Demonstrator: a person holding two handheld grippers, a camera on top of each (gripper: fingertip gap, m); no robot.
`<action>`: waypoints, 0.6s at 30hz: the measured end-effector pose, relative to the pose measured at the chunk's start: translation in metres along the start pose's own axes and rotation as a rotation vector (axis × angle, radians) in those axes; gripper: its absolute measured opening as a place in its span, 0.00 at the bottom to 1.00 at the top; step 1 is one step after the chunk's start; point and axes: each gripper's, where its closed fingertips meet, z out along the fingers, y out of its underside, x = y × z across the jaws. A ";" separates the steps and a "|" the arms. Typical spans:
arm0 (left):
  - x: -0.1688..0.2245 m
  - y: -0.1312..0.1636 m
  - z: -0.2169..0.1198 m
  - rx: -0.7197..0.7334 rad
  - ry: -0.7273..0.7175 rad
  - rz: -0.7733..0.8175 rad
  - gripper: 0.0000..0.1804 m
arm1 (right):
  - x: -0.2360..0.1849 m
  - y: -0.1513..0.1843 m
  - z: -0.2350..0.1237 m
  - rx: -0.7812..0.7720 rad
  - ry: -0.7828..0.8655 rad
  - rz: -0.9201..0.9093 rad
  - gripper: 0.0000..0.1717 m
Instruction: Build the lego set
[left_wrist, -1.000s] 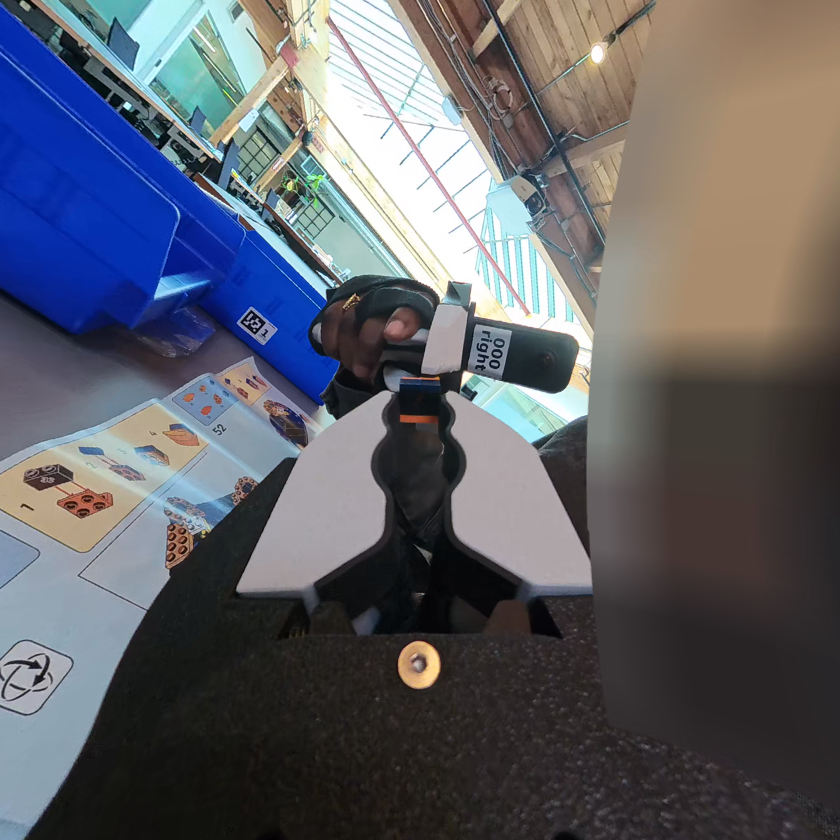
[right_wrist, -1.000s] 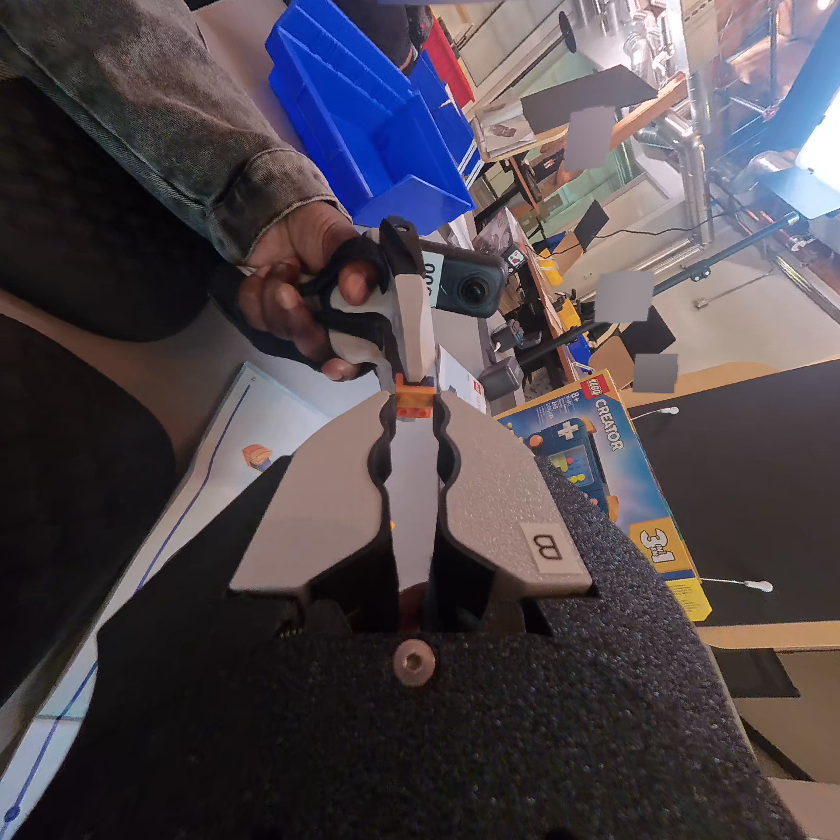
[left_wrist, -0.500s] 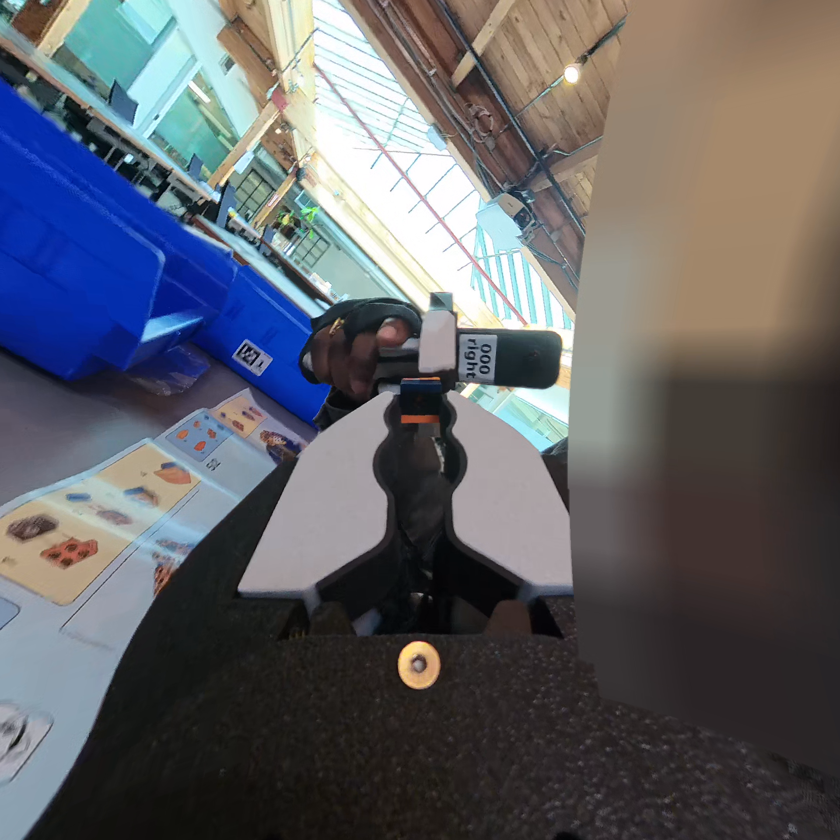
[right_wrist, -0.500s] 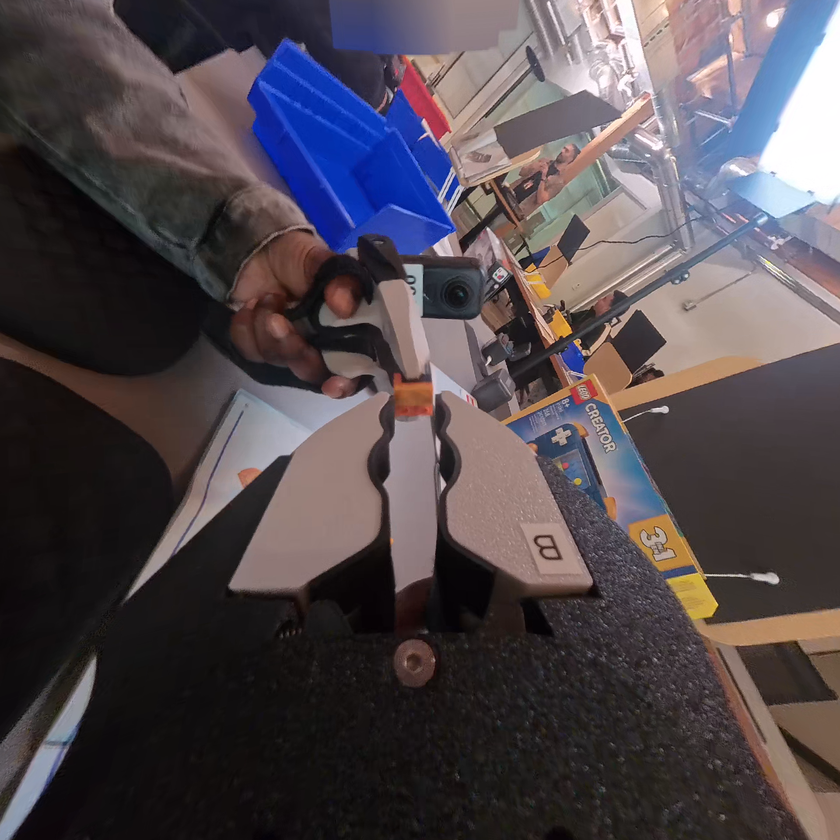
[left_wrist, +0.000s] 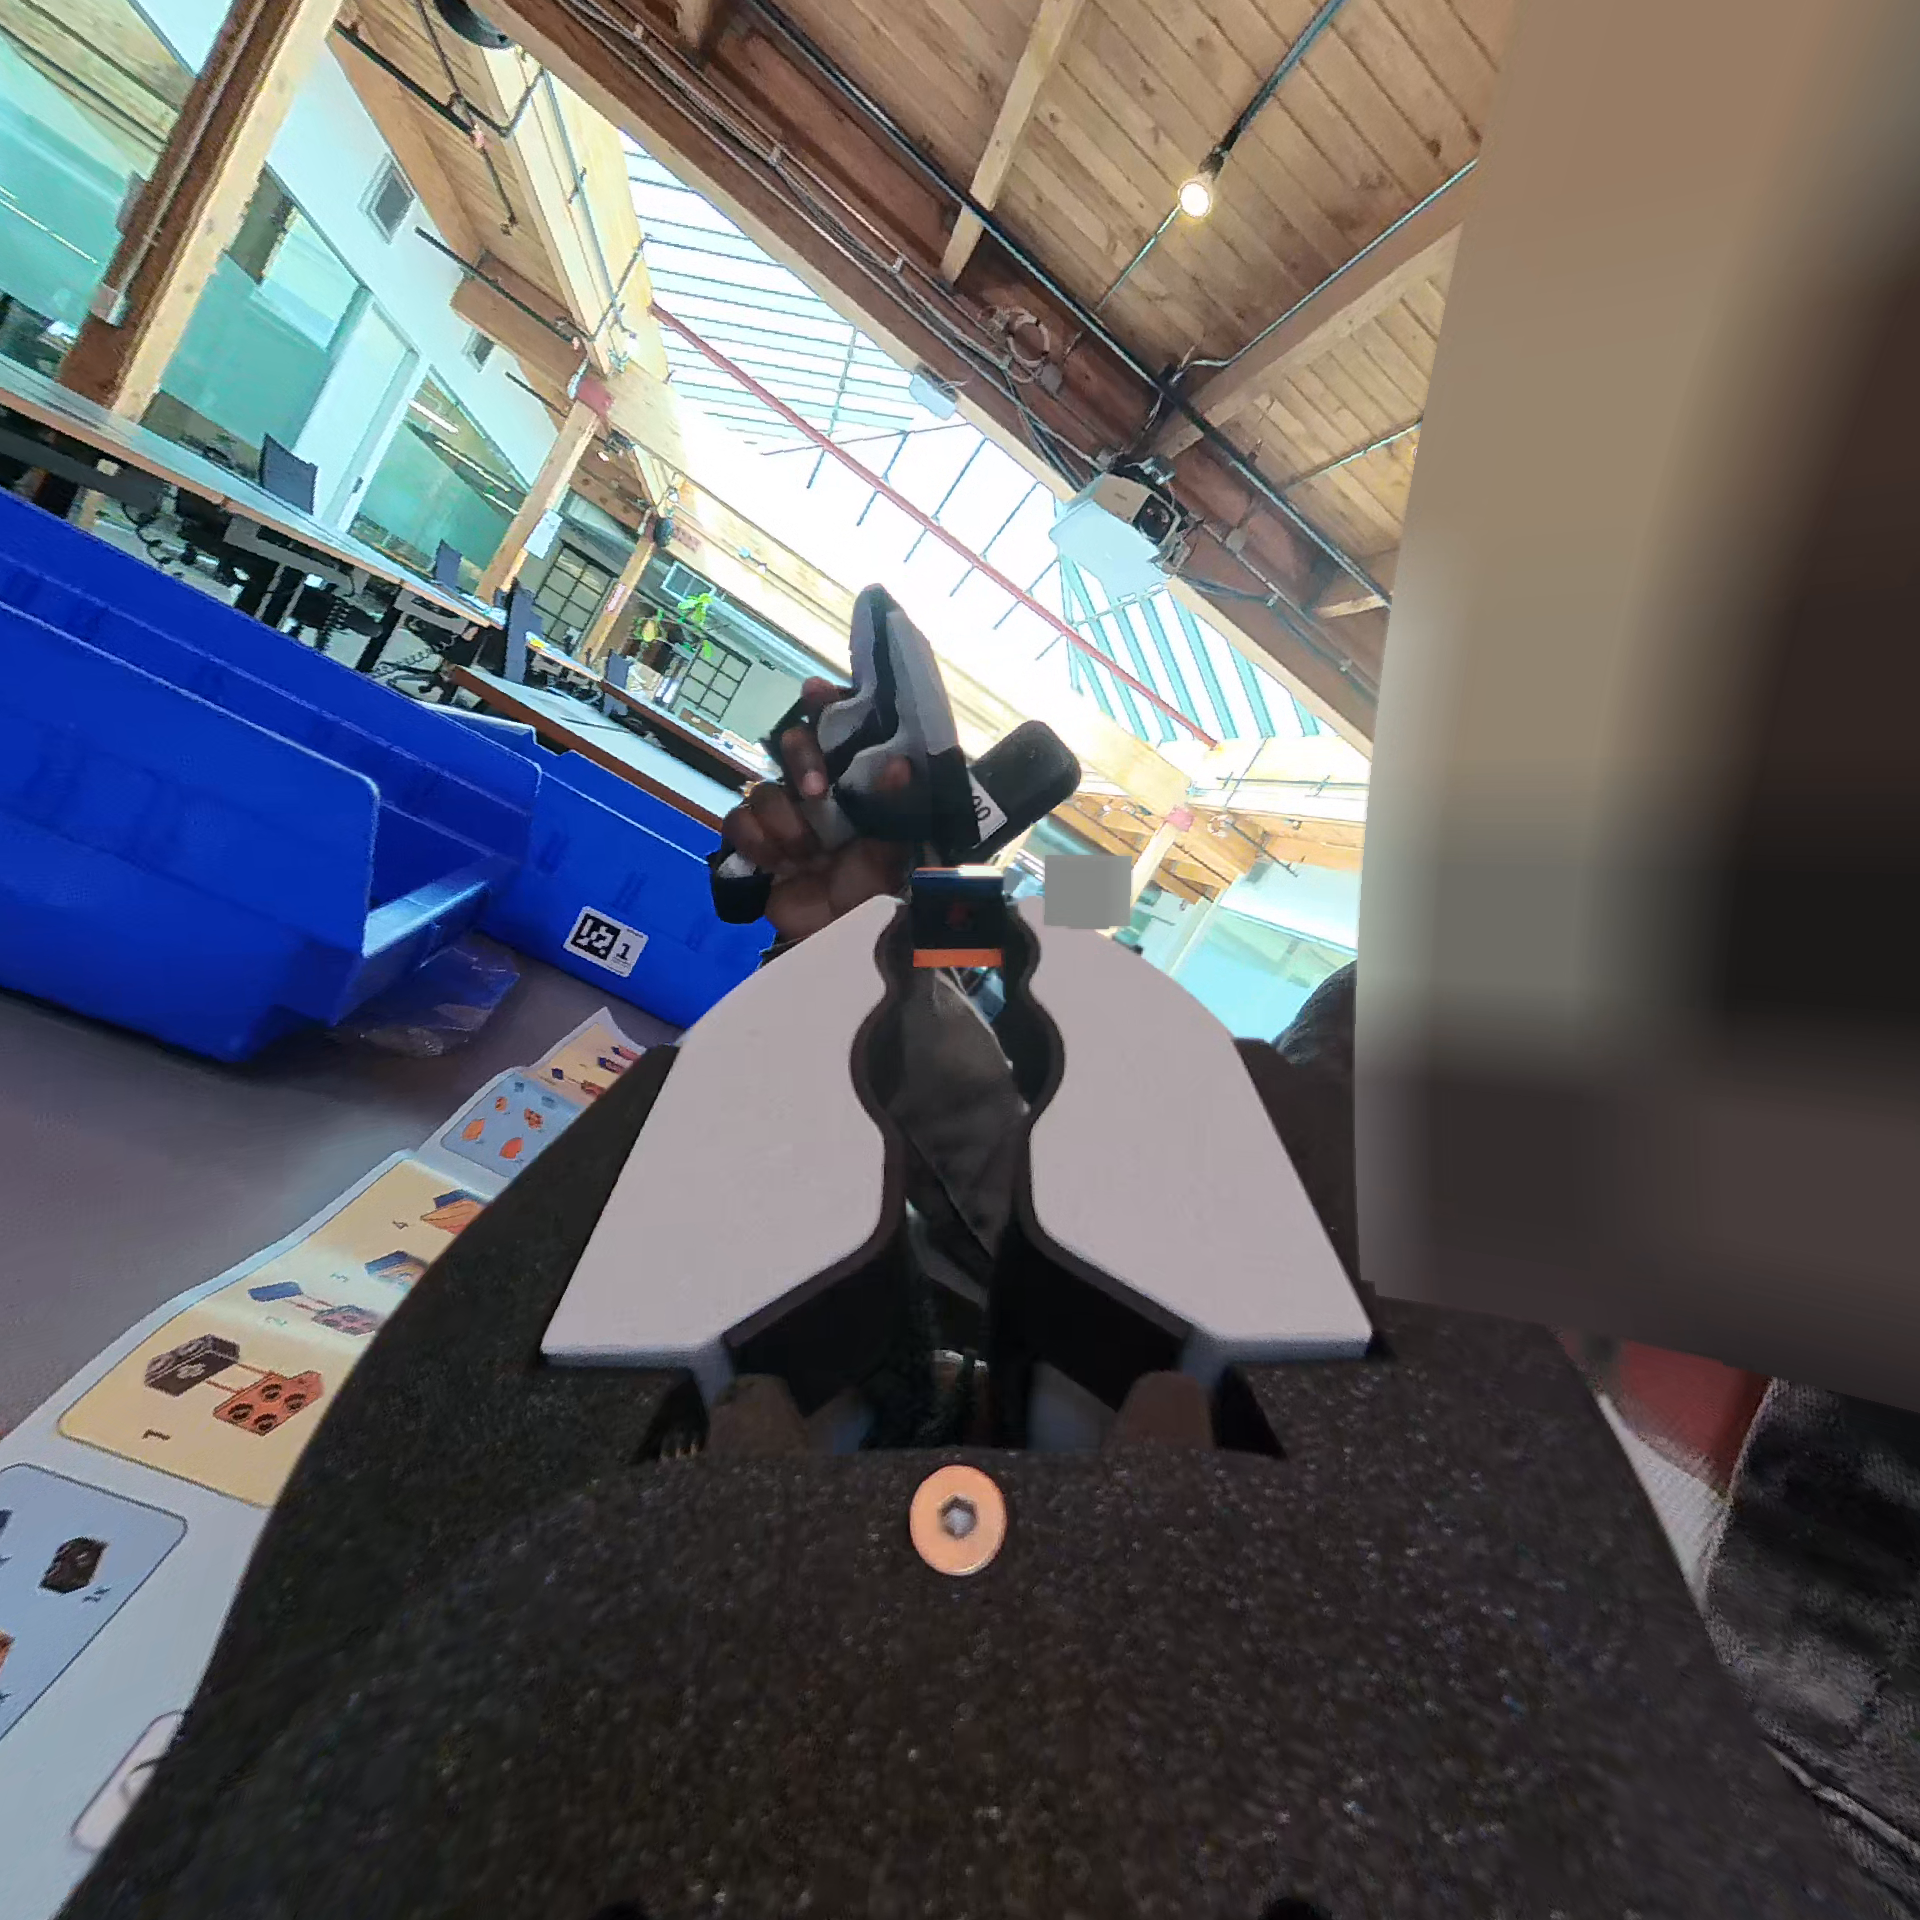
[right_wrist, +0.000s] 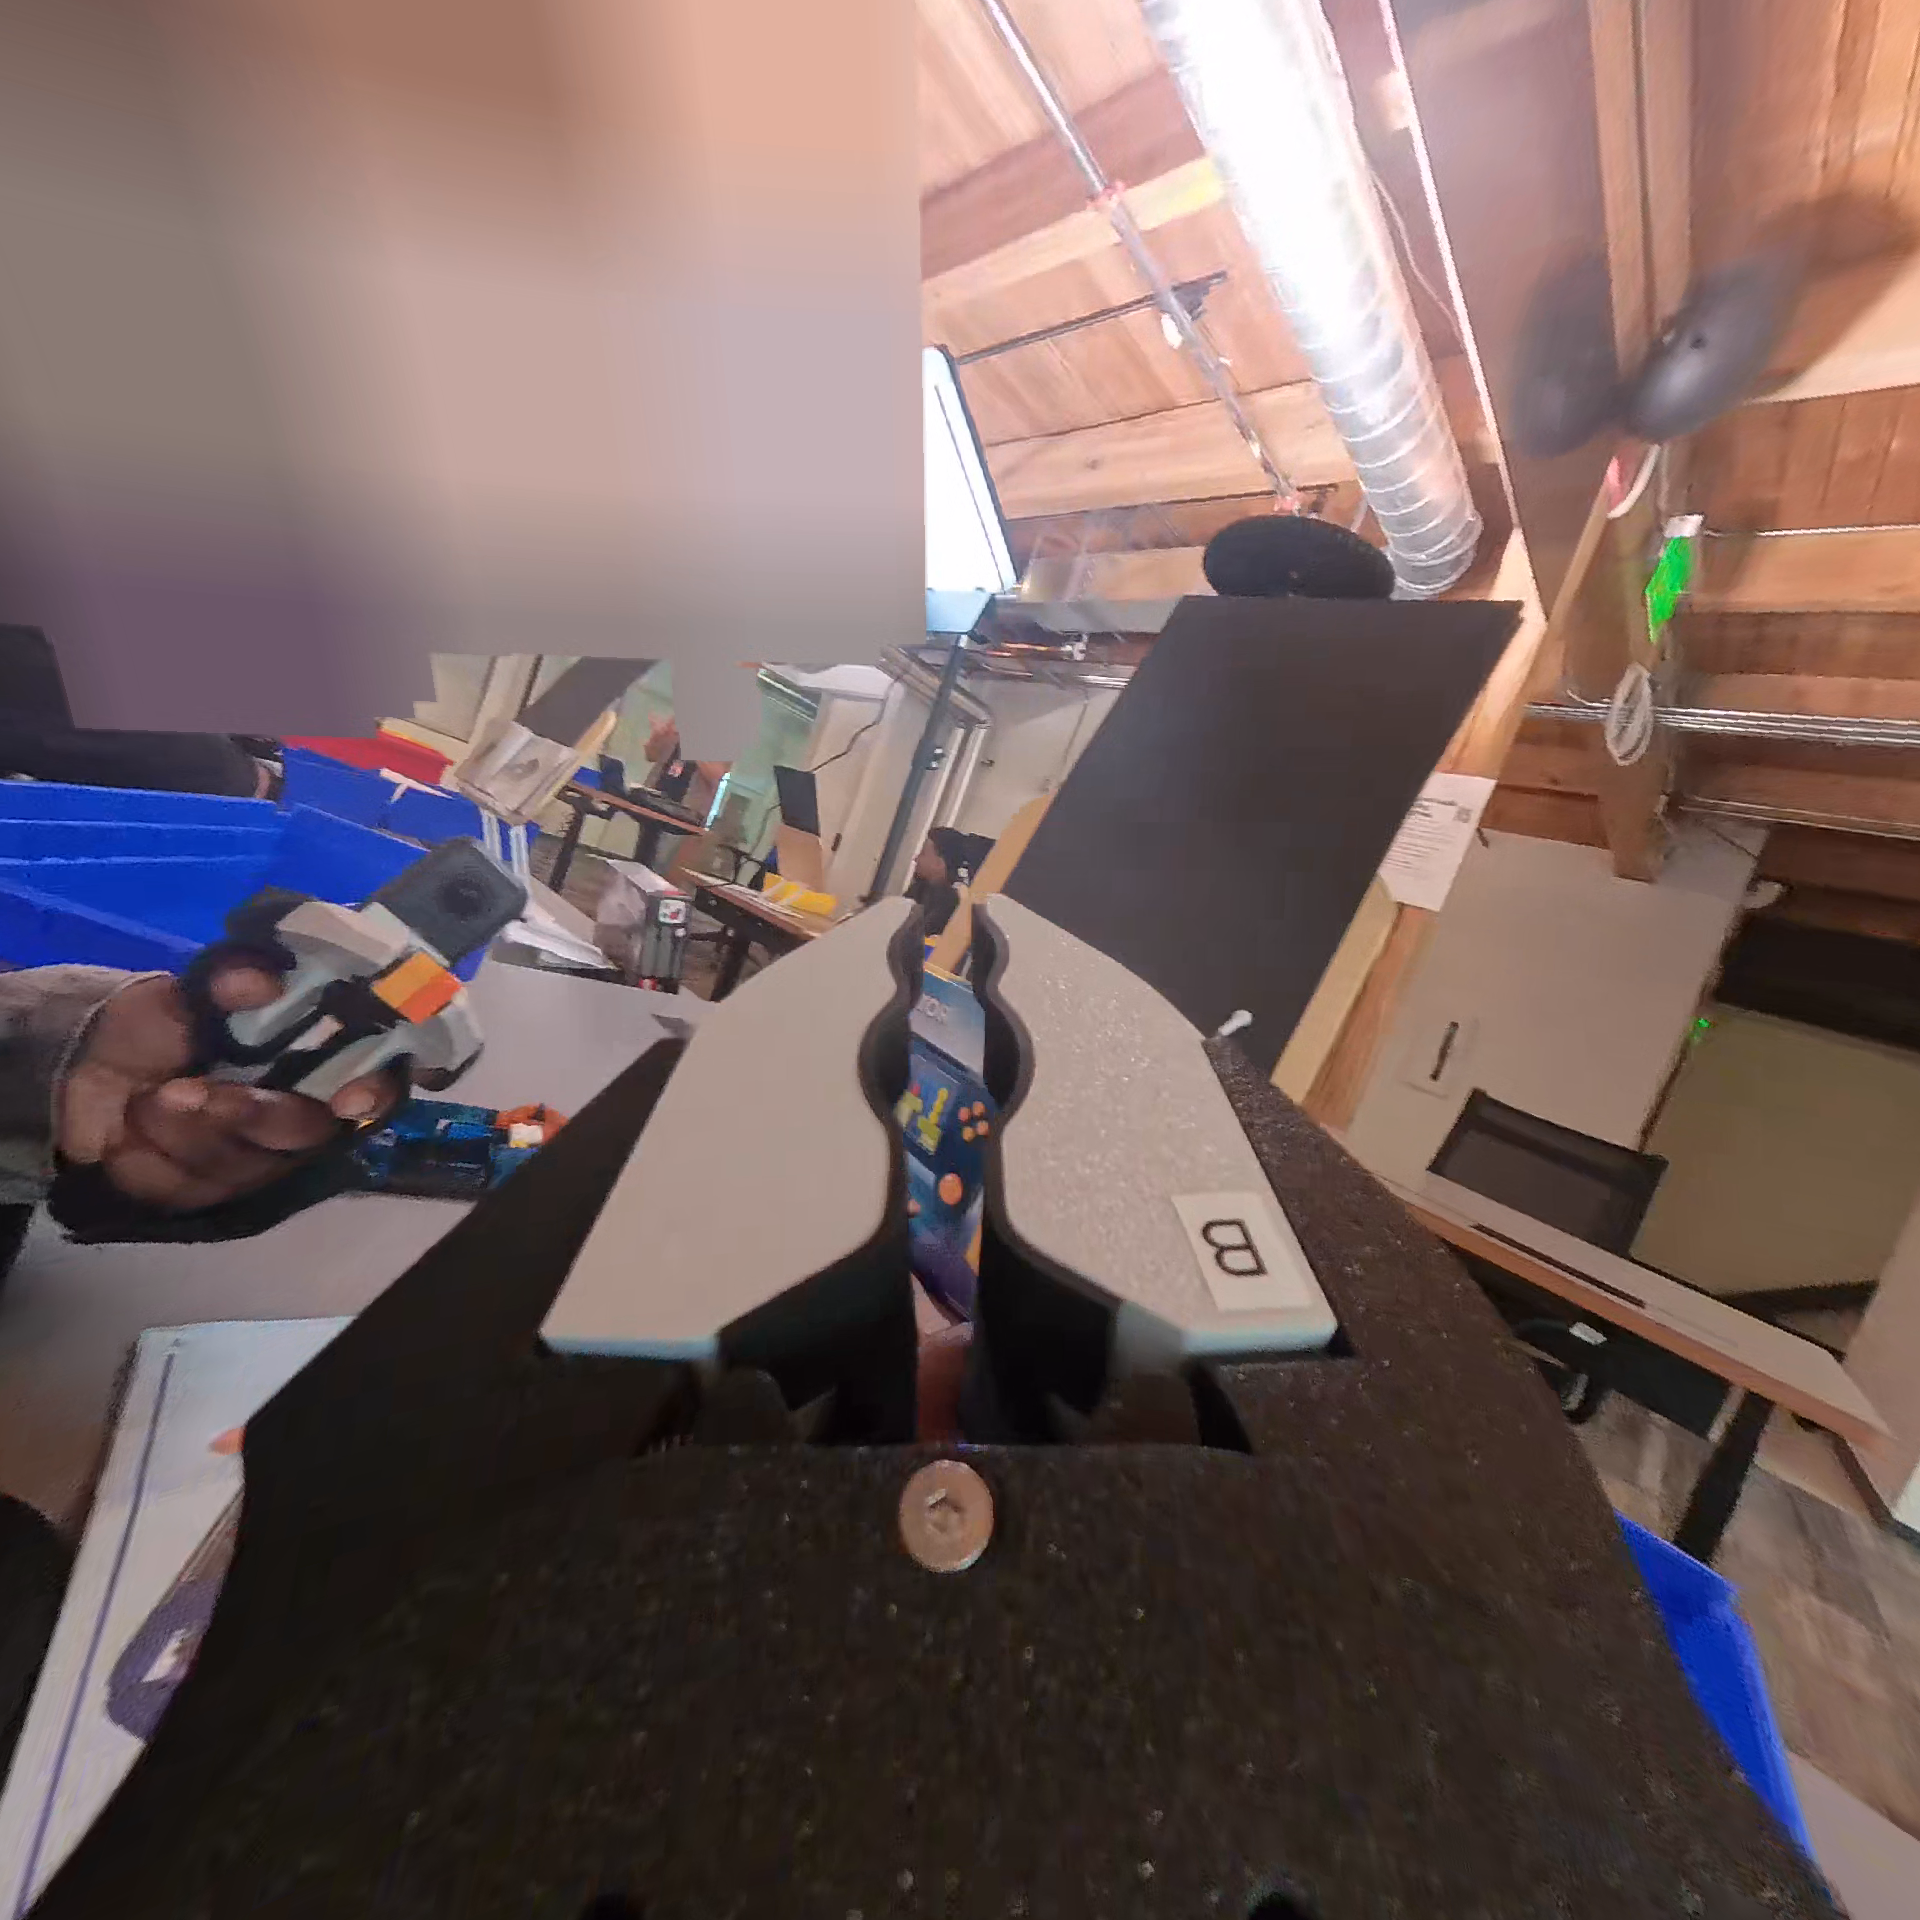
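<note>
My left gripper (left_wrist: 957, 920) has its pale grey fingers (left_wrist: 790, 1049) clamped on a small stack of toy bricks, dark in the middle with a blue plate on top and an orange plate underneath (left_wrist: 957, 916). Both tips press its sides, and it sits high above the grey worktop (left_wrist: 156, 1132). To handle it well, I judge I should keep even pressure and hold the stack square, since so little of it sits between the tips. From the other side the same stack shows orange and yellow faces (right_wrist: 416, 988).

My right gripper (right_wrist: 951, 920) has its fingers (right_wrist: 800, 1049) drawn close with a narrow slit between them and nothing in it. It is off to one side, well apart from the stack.

On the worktop below lies a printed building-instruction sheet with pictures of bricks (left_wrist: 239, 1351). Past it stand big blue plastic storage bins (left_wrist: 208, 852); the nearest one's open front looks bare, though I see only a little of its floor, and a crumpled clear plastic bag (left_wrist: 436, 987) lies just in front of it. A loose cluster of blue, orange and white bricks (right_wrist: 457, 1132) rests on the worktop under my left hand (right_wrist: 187, 1101), with a blue printed cardboard toy box (right_wrist: 940, 1101) behind my right fingers. Whether that box holds anything, I cannot tell.
</note>
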 end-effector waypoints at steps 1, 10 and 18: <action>-0.002 0.000 0.000 -0.008 -0.015 0.017 0.09 | 0.006 -0.002 -0.004 0.009 0.023 0.001 0.01; -0.003 0.002 0.001 -0.035 -0.055 0.128 0.09 | 0.031 -0.014 -0.023 0.048 0.123 -0.002 0.00; -0.002 0.003 0.002 -0.043 -0.055 0.147 0.09 | 0.041 -0.012 -0.030 0.063 0.151 0.045 0.00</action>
